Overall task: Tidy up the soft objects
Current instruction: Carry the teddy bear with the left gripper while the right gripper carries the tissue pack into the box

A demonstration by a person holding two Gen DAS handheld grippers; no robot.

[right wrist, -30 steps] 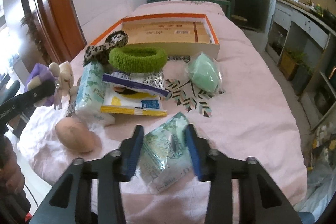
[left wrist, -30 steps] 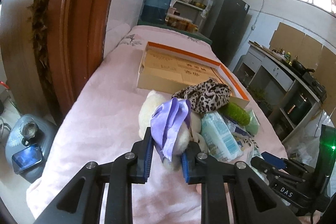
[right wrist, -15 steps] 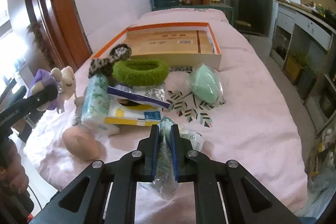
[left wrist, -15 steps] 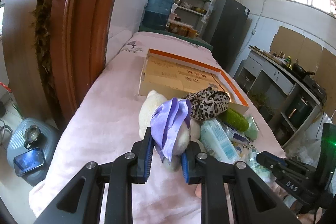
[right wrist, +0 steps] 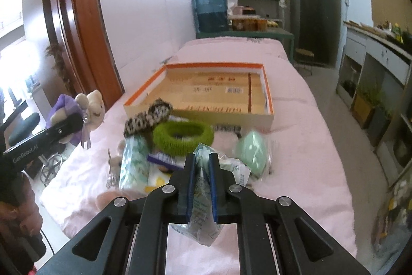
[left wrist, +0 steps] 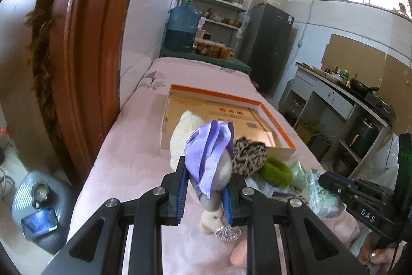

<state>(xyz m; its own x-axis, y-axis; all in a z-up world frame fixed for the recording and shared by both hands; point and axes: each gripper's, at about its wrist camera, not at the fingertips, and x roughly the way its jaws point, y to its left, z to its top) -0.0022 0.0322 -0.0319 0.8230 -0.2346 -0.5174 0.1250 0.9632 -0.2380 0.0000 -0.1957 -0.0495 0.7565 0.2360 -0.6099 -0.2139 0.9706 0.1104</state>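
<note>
Both your grippers are loaded, left [left wrist: 203, 191] clamping the plush toy [left wrist: 206, 159], right [right wrist: 200, 187] pinching the tissue pack [right wrist: 202, 197]; carry them to the box [right wrist: 219, 92] at frame centre.

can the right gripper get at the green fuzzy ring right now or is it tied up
Probably not yet: the right gripper is shut on a plastic tissue pack. The green fuzzy ring lies uncovered just ahead.

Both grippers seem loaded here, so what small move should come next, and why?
Probably carry both loads forward over the orange-rimmed box and let go there. The right gripper is shut on a crinkly tissue pack and the left gripper on the plush toy, each held clear of the pink cloth. The box looks empty.
</note>
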